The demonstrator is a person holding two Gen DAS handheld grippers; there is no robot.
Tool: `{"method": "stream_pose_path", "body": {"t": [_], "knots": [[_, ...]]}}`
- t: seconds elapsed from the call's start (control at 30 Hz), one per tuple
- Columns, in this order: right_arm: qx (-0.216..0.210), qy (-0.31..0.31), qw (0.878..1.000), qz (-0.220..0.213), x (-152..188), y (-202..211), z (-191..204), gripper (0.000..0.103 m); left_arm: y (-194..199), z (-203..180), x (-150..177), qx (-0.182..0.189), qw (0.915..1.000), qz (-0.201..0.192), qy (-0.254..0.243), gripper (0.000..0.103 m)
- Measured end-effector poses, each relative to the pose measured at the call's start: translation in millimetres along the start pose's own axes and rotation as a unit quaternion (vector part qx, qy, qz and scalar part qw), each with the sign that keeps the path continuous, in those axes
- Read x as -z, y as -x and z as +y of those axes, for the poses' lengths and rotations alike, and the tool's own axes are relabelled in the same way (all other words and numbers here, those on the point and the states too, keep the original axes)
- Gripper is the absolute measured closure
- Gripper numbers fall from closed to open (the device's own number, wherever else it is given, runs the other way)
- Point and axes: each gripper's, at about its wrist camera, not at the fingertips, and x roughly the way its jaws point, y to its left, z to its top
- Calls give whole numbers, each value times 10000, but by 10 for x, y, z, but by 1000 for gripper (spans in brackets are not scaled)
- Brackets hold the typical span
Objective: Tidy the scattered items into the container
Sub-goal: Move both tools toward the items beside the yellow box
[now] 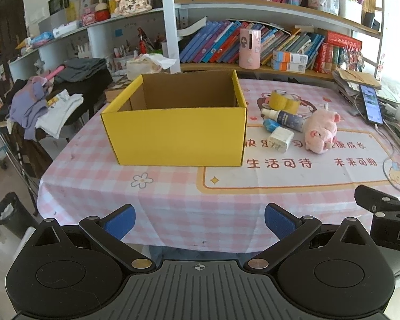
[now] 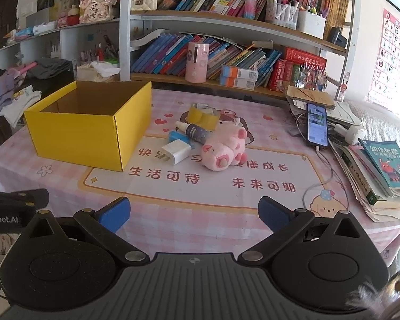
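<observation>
Nearest in the left wrist view, the left tool (image 1: 199,221) hangs over the near edge of the counter (image 1: 173,194), its two blue-padded fingers (image 1: 121,220) spread wide apart with nothing between them. In the right wrist view the right tool (image 2: 194,214) sits the same way, fingers (image 2: 273,213) spread and bare, above the pink checked cloth. Each view catches a black part of the other tool at its edge.

Farther in, the yellow cardboard box (image 1: 177,130) stands upright on the counter with its top open; the brown inside that shows holds nothing. In the right wrist view the box (image 2: 89,130) lies to the left of the scattered things.

Just to the right of the box lies a small cluster. A white charger plug (image 2: 176,152) is nearest, with a small blue item (image 2: 177,136) touching its far side. A pink plush pig (image 2: 224,149) lies on its side beside the plug. A dark spray bottle (image 2: 194,132) with a white cap lies flat behind them, its end against the pig. Behind the bottle stands a roll of yellow tape (image 2: 202,116).

Well to the right, a phone (image 2: 317,124) with a lit screen leans on a stack of papers, a cable running from it. Beyond the counter, a bookshelf (image 2: 226,24) is packed with books.
</observation>
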Motion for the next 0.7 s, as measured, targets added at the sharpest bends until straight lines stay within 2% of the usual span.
{"method": "stream_pose_path", "body": {"t": [0.43, 0.7], "knots": [[42, -41, 10000, 20, -2, -42, -145, 0, -58, -117, -38, 132, 9999, 12, 30, 0], [-46, -29, 10000, 2, -3, -57, -174, 0, -40, -166, -47, 43, 10000, -16, 43, 0]]}}
